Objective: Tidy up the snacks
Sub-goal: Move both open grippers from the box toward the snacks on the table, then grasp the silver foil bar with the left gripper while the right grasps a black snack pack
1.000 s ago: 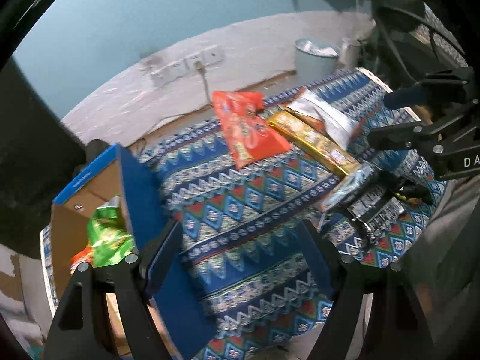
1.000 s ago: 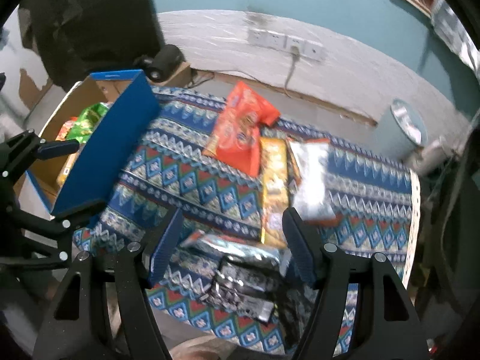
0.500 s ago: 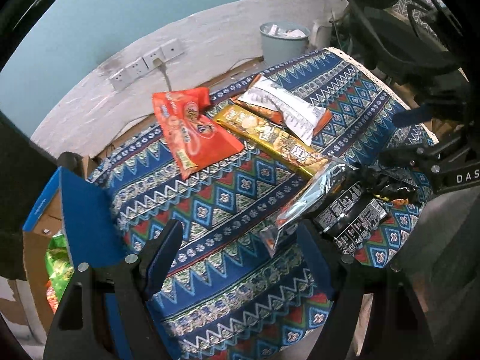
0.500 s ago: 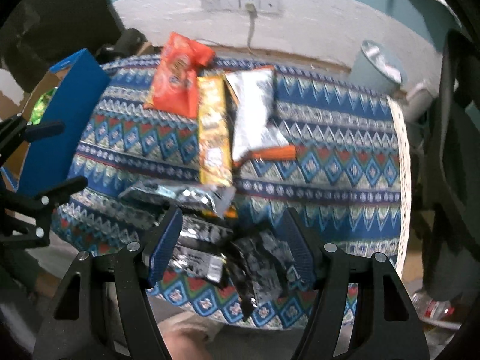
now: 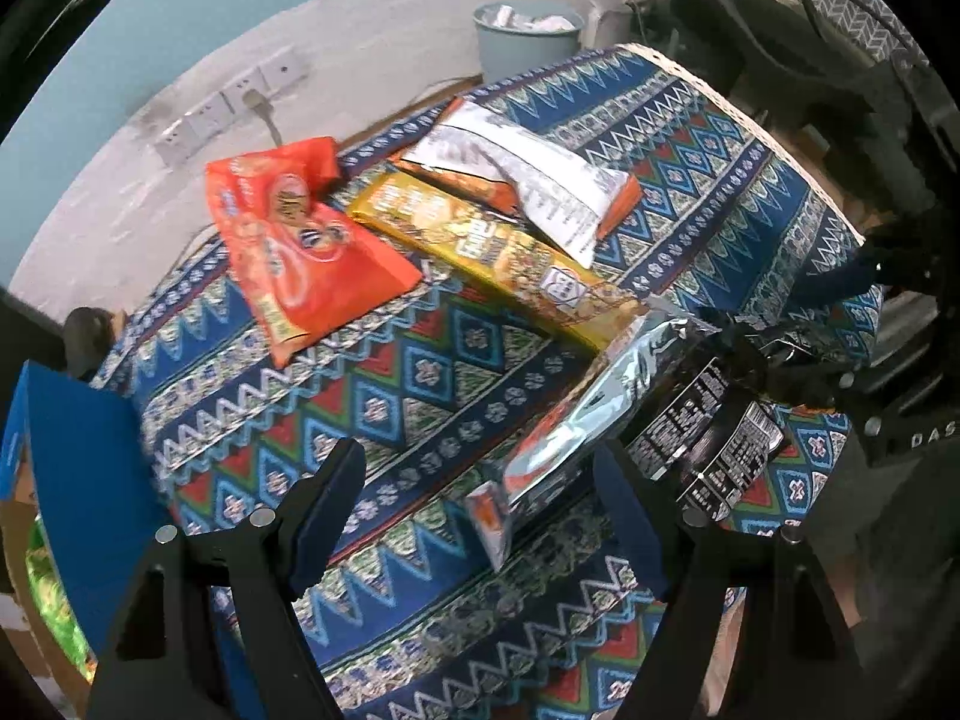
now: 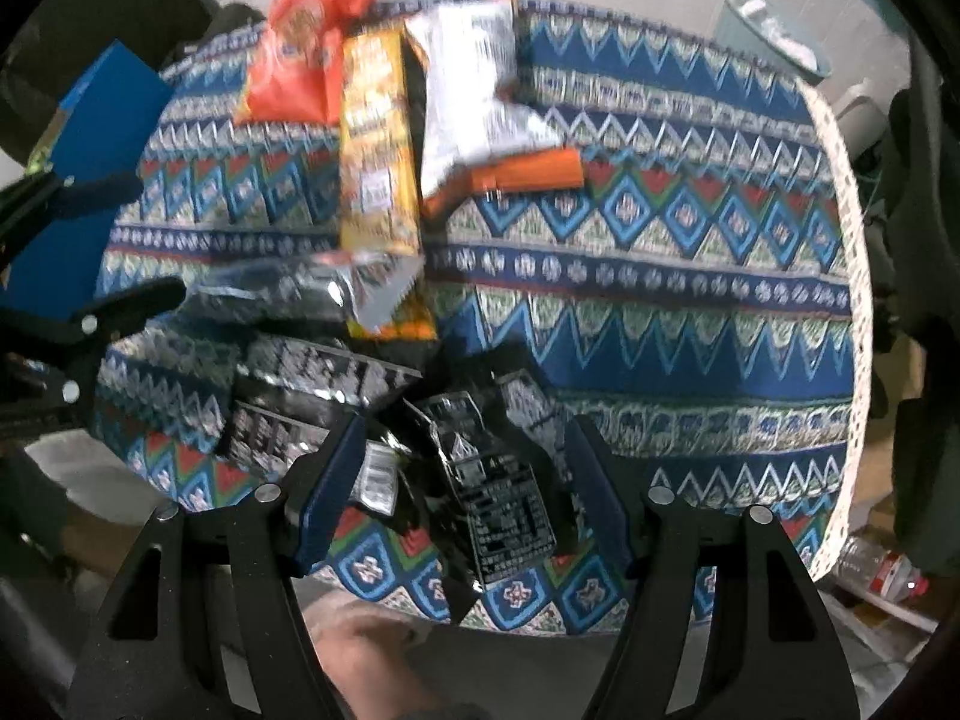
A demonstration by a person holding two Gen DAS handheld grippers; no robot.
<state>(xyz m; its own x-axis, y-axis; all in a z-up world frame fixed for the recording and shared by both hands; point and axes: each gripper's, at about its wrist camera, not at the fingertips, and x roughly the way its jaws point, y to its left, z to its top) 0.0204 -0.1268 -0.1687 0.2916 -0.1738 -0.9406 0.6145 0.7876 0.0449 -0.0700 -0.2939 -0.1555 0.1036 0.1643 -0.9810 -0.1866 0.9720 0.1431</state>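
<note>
Snack packets lie on a table with a patterned blue cloth (image 5: 420,396). An orange bag (image 5: 300,246), a long yellow pack (image 5: 498,246) and a white-and-orange bag (image 5: 522,174) lie at the far side. A silver pack (image 5: 588,420) and black packs (image 5: 708,438) lie near the front. My left gripper (image 5: 480,498) is open, its right finger beside the silver pack's end. My right gripper (image 6: 462,474) is open, its jaws on either side of a black packet (image 6: 498,492) at the front edge.
An open cardboard box with a blue flap (image 5: 78,480) stands left of the table with a green bag (image 5: 48,588) inside. A pale bin (image 5: 528,30) stands by the wall. A chair (image 6: 918,240) stands at the table's right. A bottle (image 6: 876,570) lies on the floor.
Both grippers have moved closer to the table and turned right. The box has slid toward the left edge of the left view. The right gripper now straddles the black packet.
</note>
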